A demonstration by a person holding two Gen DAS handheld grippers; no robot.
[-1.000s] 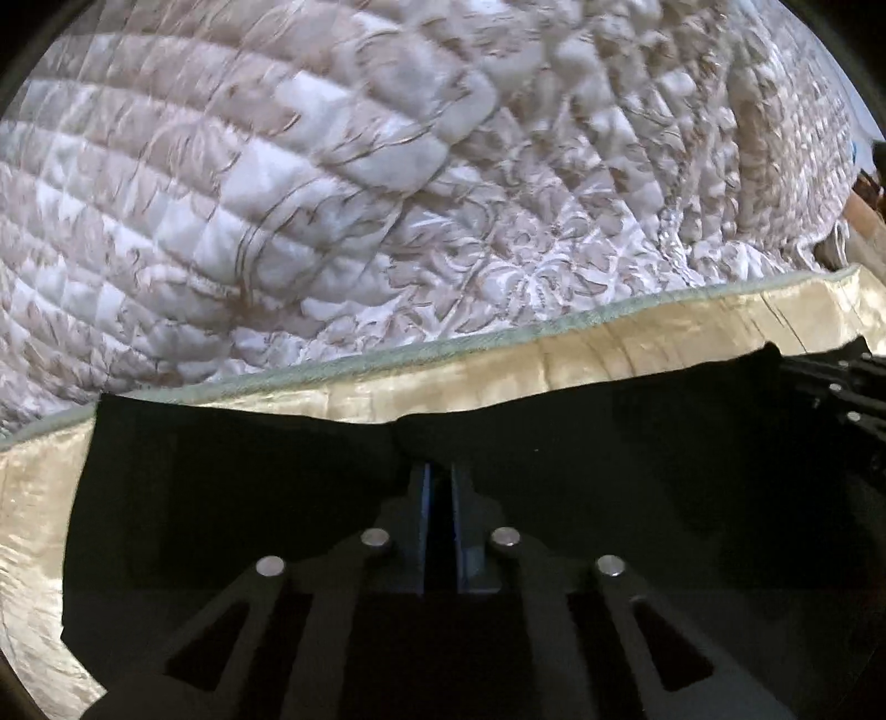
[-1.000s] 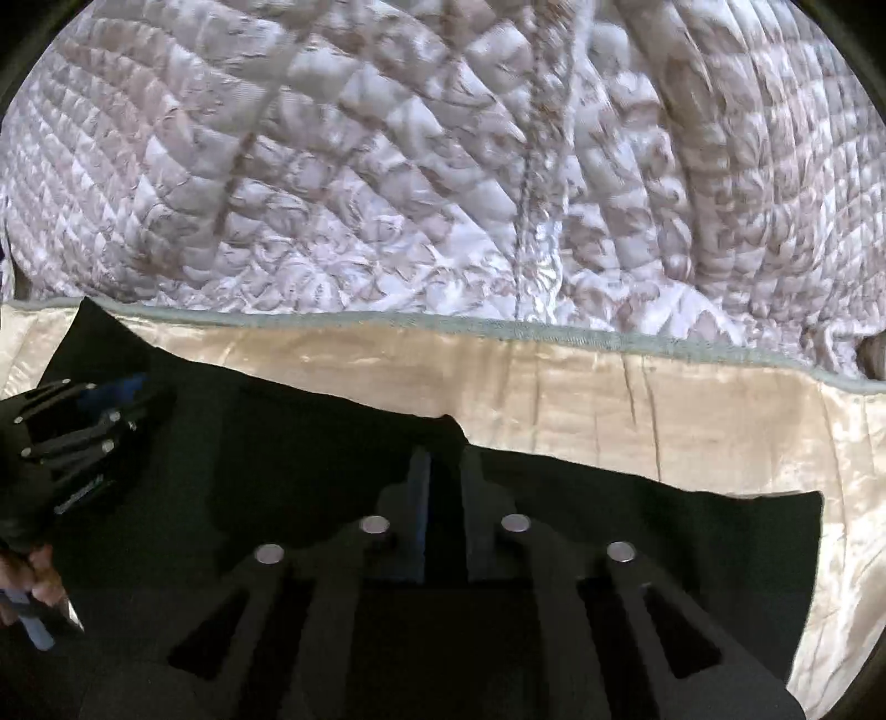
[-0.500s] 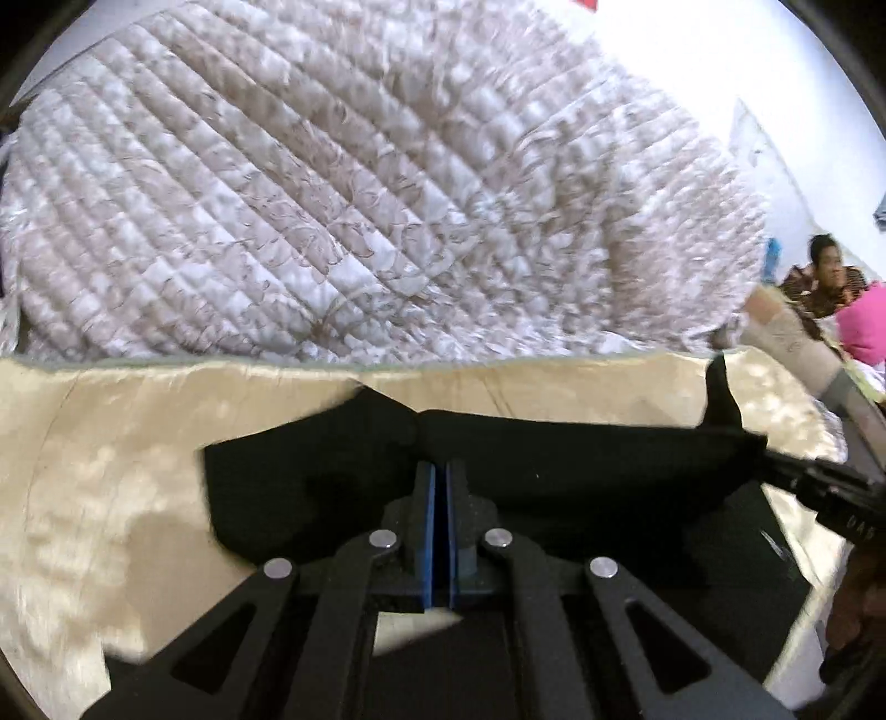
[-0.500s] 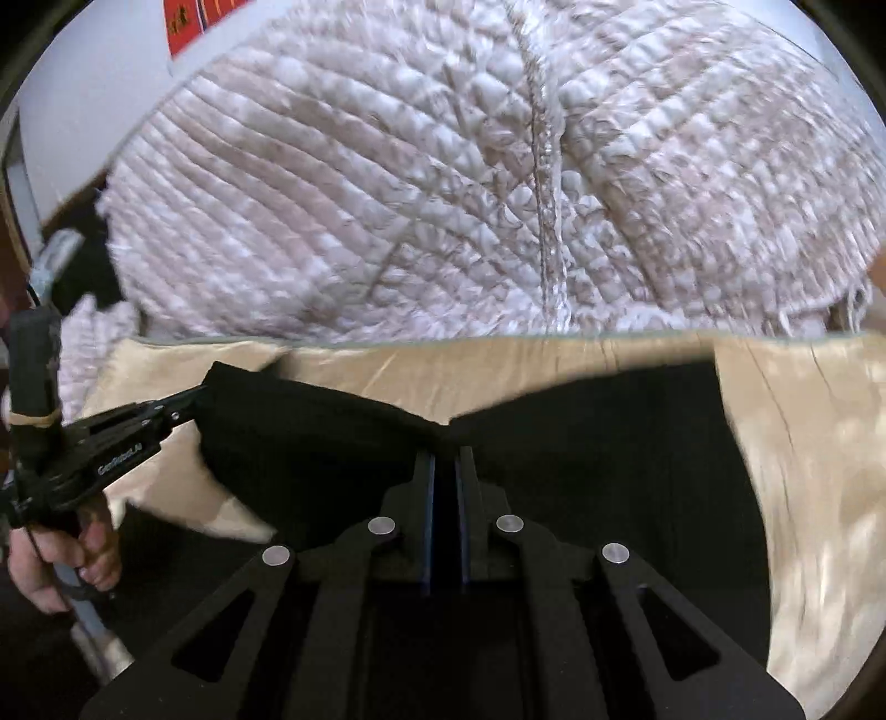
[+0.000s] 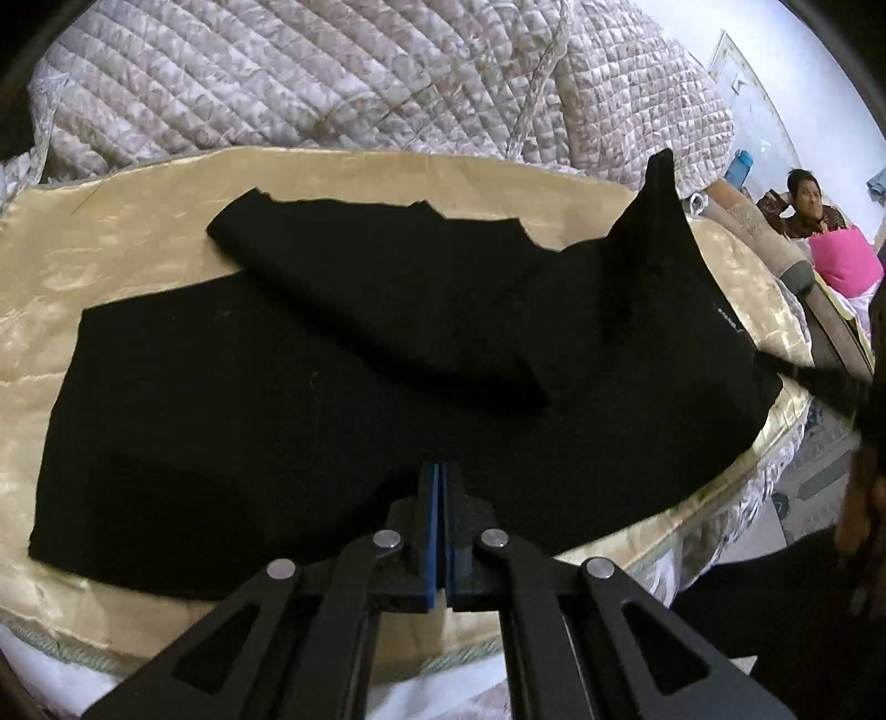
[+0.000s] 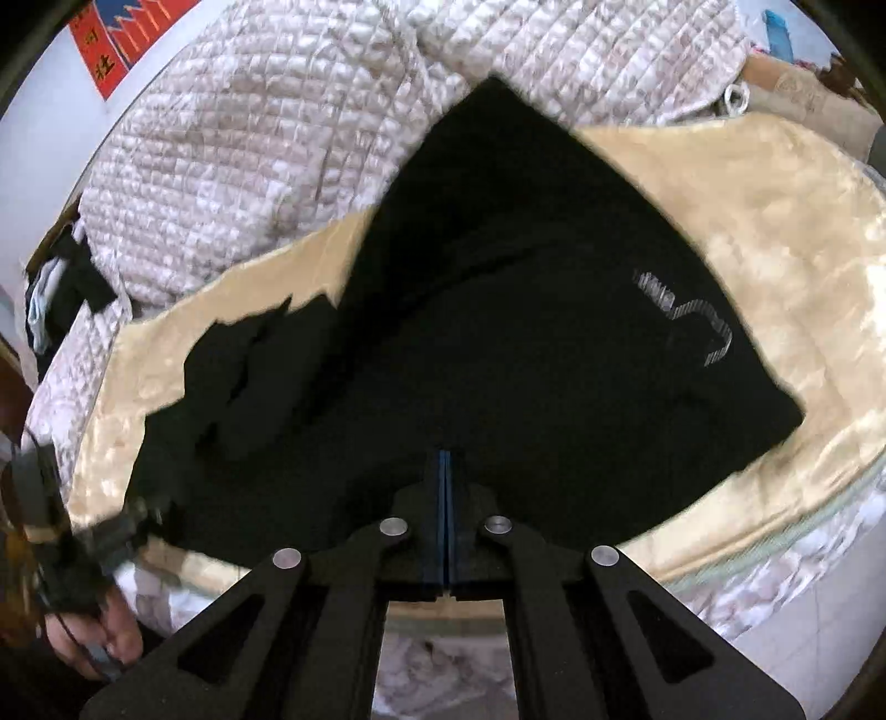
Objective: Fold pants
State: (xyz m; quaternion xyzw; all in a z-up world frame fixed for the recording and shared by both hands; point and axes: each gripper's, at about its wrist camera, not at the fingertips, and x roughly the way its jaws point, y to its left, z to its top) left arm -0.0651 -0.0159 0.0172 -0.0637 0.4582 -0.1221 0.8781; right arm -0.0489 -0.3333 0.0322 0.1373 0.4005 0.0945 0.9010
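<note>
Black pants (image 5: 343,399) lie spread on a gold satin sheet (image 5: 111,260) on the bed, with one part folded over the rest and a corner lifted at the right. My left gripper (image 5: 441,471) is shut on the near edge of the pants. In the right wrist view the pants (image 6: 498,343) show a small white logo and rise to a raised peak. My right gripper (image 6: 444,459) is shut on their near edge. The left gripper (image 6: 111,531) and the hand holding it show at the lower left of the right wrist view.
A quilted white-and-brown cover (image 5: 360,83) is heaped behind the sheet. A person (image 5: 808,199) sits at the far right beside a pink bundle (image 5: 844,255). A red wall sign (image 6: 116,39) is at the upper left. The bed edge (image 6: 775,559) drops to the floor.
Both grippers have pulled back toward the near bed edge and risen, dragging the pants edge with them. Much more of the pants and gold sheet now shows.
</note>
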